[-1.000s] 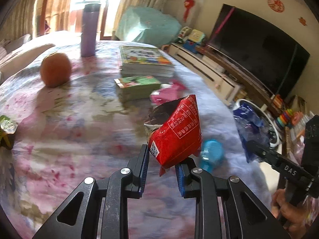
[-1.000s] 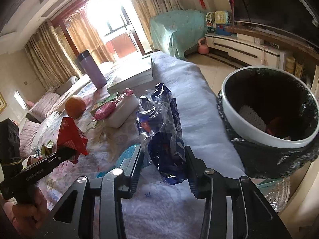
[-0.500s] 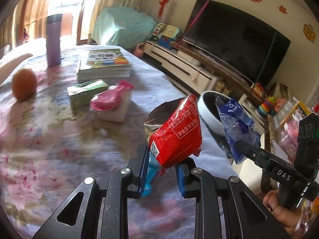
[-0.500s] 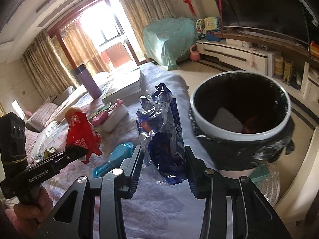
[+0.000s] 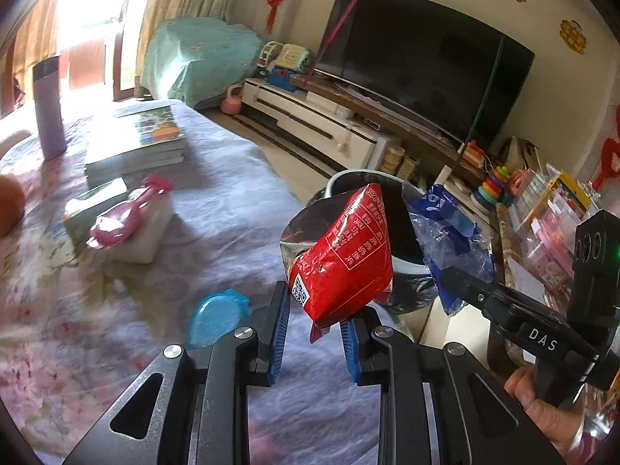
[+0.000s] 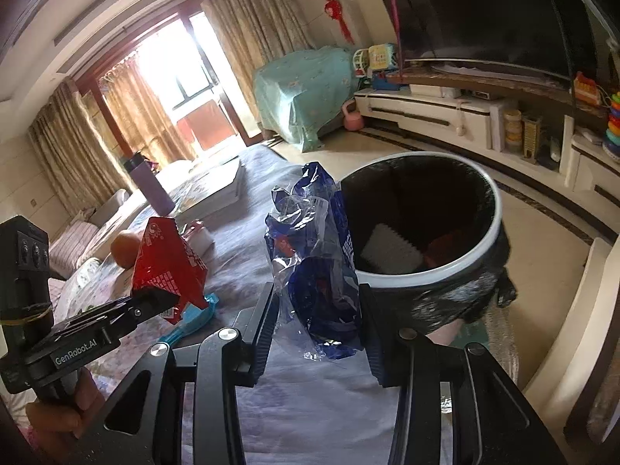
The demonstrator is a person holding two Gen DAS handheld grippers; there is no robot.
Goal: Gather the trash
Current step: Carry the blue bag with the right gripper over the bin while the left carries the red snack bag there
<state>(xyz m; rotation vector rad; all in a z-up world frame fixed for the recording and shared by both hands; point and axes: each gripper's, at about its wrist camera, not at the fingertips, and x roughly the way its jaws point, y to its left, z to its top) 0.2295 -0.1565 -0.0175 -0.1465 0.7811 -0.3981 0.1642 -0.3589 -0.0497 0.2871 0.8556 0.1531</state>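
The left gripper pinches a red wrapper between its fingers; the right gripper pinches a blue wrapper. Both hang near the bin, right of the cloth-covered desk. Television on far wall.

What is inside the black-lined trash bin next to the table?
Inside the trash bin lie a white ridged piece and something reddish. The blue wrapper in the right gripper covers the bin's left part.
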